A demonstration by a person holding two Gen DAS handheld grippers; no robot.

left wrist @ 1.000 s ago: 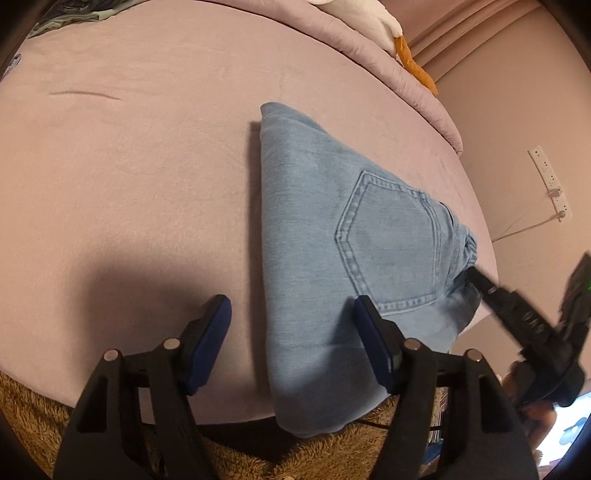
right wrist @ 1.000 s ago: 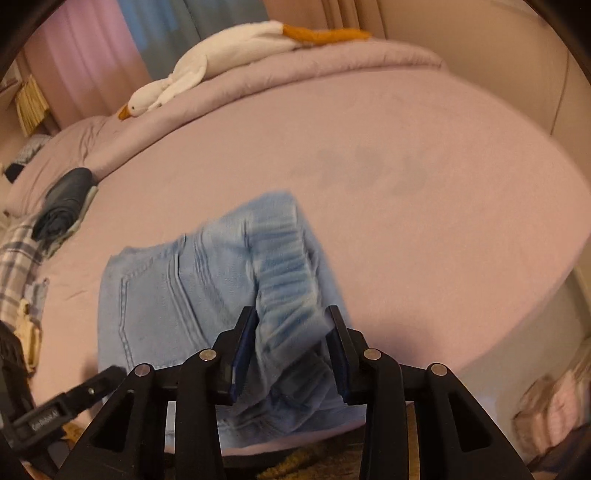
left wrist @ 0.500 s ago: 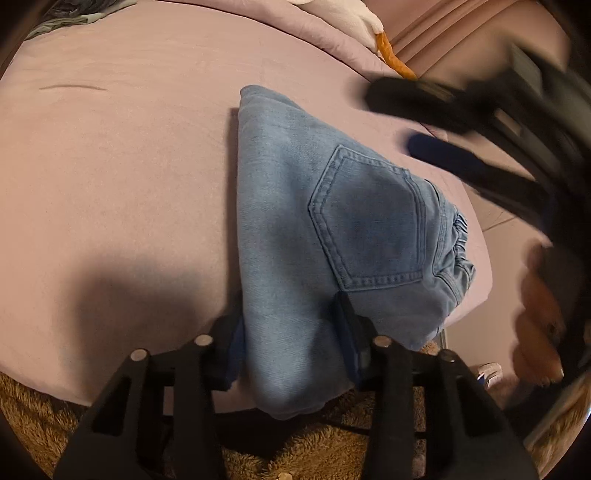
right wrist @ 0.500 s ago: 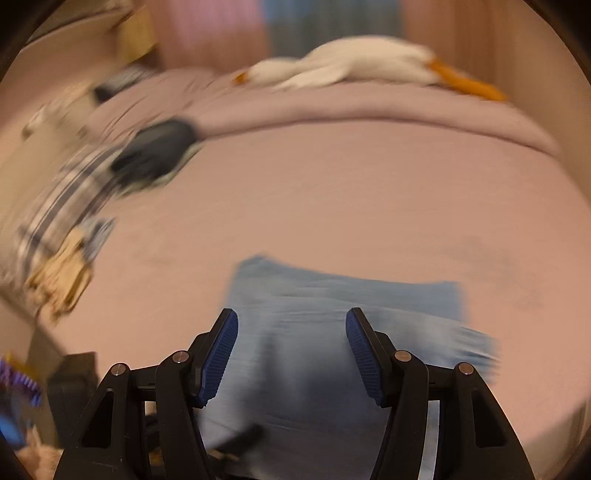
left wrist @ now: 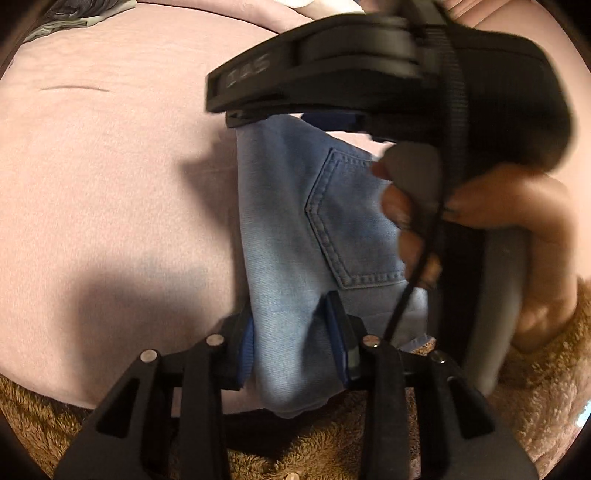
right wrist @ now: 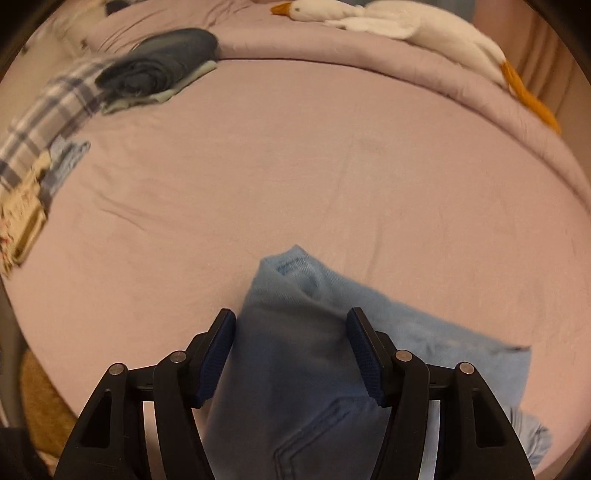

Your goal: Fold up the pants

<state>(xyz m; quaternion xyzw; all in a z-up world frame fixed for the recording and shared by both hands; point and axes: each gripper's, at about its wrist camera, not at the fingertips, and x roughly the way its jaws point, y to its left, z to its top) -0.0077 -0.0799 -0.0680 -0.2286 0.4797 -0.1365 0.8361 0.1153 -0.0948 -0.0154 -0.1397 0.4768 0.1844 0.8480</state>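
Light blue jeans (left wrist: 288, 221) lie folded on the pink bed, back pocket up. My left gripper (left wrist: 291, 336) has its jaws closing on the near folded edge, and the denim bunches between its blue pads. In the left wrist view my right gripper (left wrist: 284, 120) reaches in from the right above the jeans' far end, held by a hand (left wrist: 498, 221). In its own view the right gripper (right wrist: 293, 354) stands wide open over the far corner of the jeans (right wrist: 314, 295), with denim below and between the pads but not pinched.
The pink bed sheet (right wrist: 332, 166) stretches away beyond the jeans. A plush goose (right wrist: 406, 26) lies along the far edge. A stack of dark folded clothes (right wrist: 162, 62) and a plaid cloth (right wrist: 48, 114) sit far left. Brown fleecy fabric (left wrist: 332, 443) runs below the bed's near edge.
The left jaws have closed in on the near edge of the jeans. The right gripper has let go of the waistband, opened, rolled and swung across to the far corner.
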